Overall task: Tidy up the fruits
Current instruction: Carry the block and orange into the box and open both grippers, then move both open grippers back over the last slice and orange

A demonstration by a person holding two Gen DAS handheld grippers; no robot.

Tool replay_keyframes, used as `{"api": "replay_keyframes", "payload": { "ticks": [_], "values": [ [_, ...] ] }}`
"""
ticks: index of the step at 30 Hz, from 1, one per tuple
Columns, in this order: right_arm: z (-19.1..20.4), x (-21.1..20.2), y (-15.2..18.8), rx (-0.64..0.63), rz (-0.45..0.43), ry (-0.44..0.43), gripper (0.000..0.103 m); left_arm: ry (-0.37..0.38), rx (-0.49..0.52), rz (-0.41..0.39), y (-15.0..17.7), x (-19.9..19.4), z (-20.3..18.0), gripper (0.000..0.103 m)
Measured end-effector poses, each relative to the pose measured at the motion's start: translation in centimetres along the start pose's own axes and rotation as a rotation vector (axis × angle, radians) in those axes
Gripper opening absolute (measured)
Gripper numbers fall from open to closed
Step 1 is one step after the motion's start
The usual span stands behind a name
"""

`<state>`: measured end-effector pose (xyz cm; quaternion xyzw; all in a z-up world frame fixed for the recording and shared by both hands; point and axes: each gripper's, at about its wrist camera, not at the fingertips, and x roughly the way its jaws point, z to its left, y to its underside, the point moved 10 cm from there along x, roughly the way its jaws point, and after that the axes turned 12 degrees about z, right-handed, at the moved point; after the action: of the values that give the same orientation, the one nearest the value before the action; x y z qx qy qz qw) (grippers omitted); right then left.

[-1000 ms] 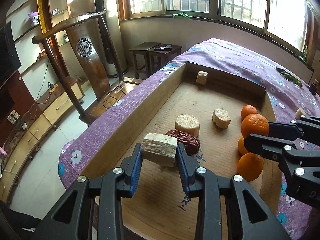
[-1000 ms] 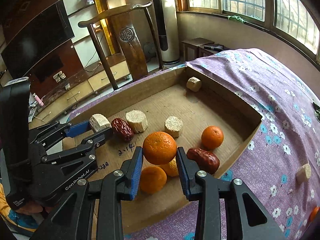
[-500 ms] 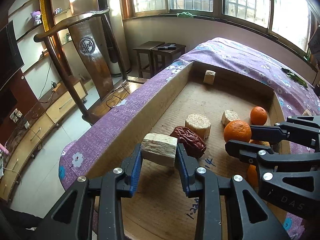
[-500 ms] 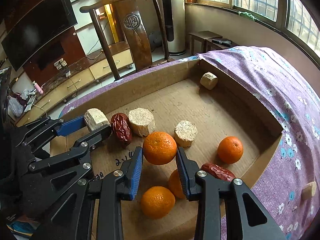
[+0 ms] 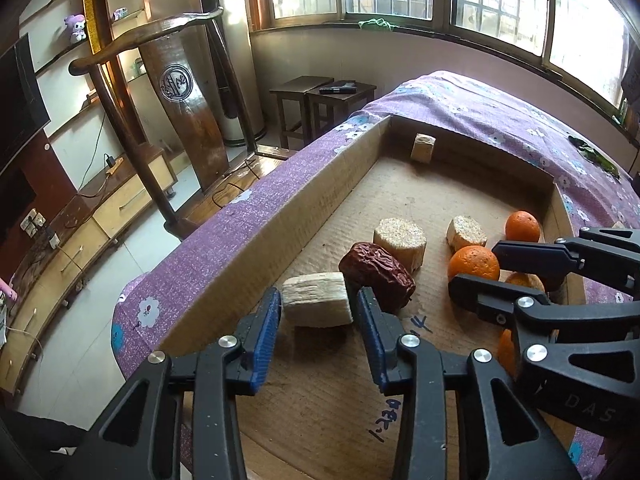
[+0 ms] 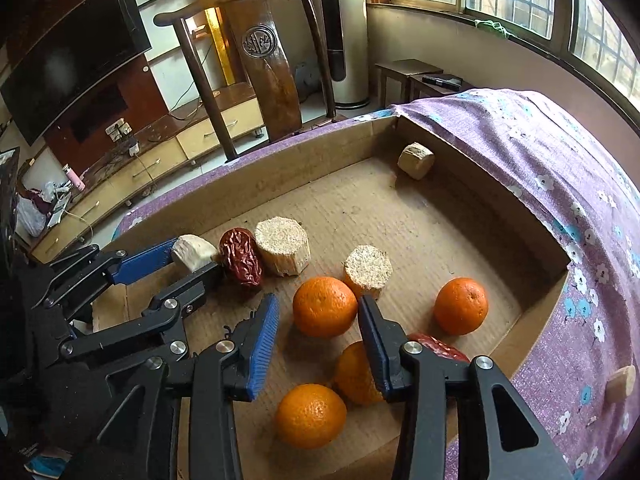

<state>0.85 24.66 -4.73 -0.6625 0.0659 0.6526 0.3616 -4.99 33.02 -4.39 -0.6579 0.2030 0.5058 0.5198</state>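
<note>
Left gripper point(image 5: 318, 316) jaws just opened, pale chunk point(image 5: 316, 305) released between them on cardboard tray point(image 5: 256, 248); right gripper point(image 6: 318, 320) likewise parted, orange point(image 6: 325, 306) left resting between, untouched.

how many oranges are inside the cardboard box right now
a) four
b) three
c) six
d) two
a) The right wrist view shows four in the cardboard box: one orange between the right tool's fingers, one toward the right wall, one nearest the camera, and one partly hidden behind a finger.
</note>
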Motion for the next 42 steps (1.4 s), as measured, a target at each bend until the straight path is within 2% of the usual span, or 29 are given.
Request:
{"api": "replay_keyframes", "payload": {
  "ticks": [6, 8, 10, 11, 14, 24, 30, 42],
  "values": [
    [-0.1, -2.1, 1.0, 0.014, -0.040, -0.007, 0.047, -0.002, -0.007, -0.022, 0.0, -0.9, -0.2, 0.061],
    [-0.5, -3.1, 1.5, 0.026, -0.060, 0.002, 0.049, -0.003, -0.008, -0.037, 0.0, -1.4, -0.5, 0.066],
    [-0.9, -4.1, 2.0, 0.040, -0.078, 0.009, 0.053, -0.010, -0.004, -0.055, -0.1, -2.1, -0.8, 0.078],
    [-1.3, -4.7, 2.3, 0.051, -0.088, 0.014, 0.054, -0.004, -0.003, -0.063, -0.1, -2.3, -1.0, 0.079],
    [-2.4, -6.1, 3.5, 0.084, -0.109, 0.026, 0.061, 0.014, 0.006, -0.080, -0.2, -3.3, -2.2, 0.080],
    [-6.9, -9.3, 7.9, 0.226, -0.157, 0.071, 0.063, 0.069, 0.090, -0.117, -0.4, -5.5, -8.4, 0.084],
    [-9.5, -10.6, 10.3, 0.293, -0.166, 0.111, 0.068, 0.090, 0.132, -0.127, -0.3, -5.9, -11.8, 0.084],
    [-14.4, -11.8, 15.2, 0.426, -0.174, 0.143, 0.070, 0.134, 0.213, -0.113, 0.5, -6.2, -17.6, 0.084]
  ]
}}
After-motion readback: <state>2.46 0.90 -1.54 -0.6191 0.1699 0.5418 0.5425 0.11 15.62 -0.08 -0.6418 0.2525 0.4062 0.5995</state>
